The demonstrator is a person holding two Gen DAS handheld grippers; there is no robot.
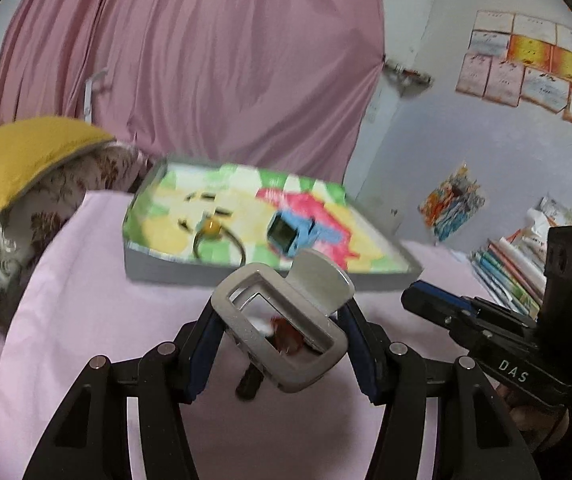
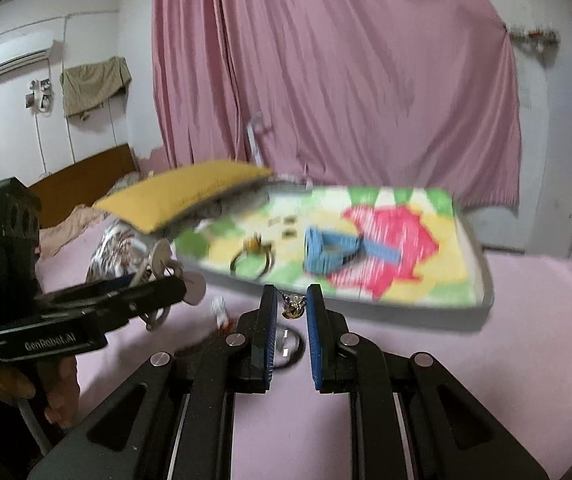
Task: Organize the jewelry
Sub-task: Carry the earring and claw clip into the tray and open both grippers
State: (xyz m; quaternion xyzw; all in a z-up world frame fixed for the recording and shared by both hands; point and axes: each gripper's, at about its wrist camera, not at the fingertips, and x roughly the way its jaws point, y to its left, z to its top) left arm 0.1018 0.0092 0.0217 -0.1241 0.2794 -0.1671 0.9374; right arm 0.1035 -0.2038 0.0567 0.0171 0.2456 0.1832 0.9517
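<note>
— Grey plastic, chunky and rectangular: that's the hair claw clip [image 1: 282, 336], clamped between the blue pads of the left gripper [image 1: 280, 334], held up over the pink sheet [image 1: 86, 320].

— And the right gripper [image 2: 291, 306]?

— Its jaws are narrowed around a small gold trinket [image 2: 293, 307] on a thin chain. It sits right between the ribbed blue pads [image 2: 313, 336], but whether they actually pinch it I cannot tell.

— Anything under it?

— A dark ring-shaped piece [image 2: 288, 346] lying on the sheet just below those fingers, blurred.

— Where's the rest of the jewelry?

— On the tray [image 1: 270, 276], a shallow grey-walled box with a bright green, yellow and pink lining. A thin metal bangle [image 1: 218, 244] with a yellow bead lies near its near edge, left of centre. A blue watch [image 1: 290, 234] with a square dark face and ribbed strap lies just right of it, apart from the bangle. A few small dark hairpins [image 1: 202, 196] sit farther back.

— Room to move?

— Open pink sheet between the grippers and the tray's near wall. At the tray's far left corner, a yellow pillow [image 1: 22, 156] stacked on a floral cushion [image 1: 18, 236]. Behind, a pink curtain [image 1: 190, 60] in soft folds.
</note>
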